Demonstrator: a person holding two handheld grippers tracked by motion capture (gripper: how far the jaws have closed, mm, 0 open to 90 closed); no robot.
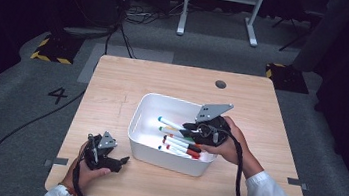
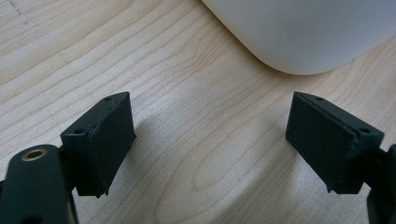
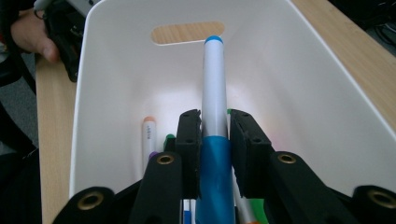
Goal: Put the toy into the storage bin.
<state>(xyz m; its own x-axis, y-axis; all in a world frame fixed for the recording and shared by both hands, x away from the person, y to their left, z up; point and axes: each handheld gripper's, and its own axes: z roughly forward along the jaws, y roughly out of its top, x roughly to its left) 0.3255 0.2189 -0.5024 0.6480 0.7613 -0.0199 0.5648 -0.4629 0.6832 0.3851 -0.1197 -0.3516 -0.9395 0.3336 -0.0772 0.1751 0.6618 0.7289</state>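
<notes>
Right gripper view: right gripper (image 3: 215,140) pinches blue marker (image 3: 214,102) mid-barrel over white bin (image 3: 327,93); light, stiff, slippery. Left gripper (image 2: 210,140) spread, empty.

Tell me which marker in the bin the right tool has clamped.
The blue-capped marker: it sits pinched between the right tool's jaws, above the white bin's floor. The orange-tipped marker and the others lie loose on the bottom.
</notes>
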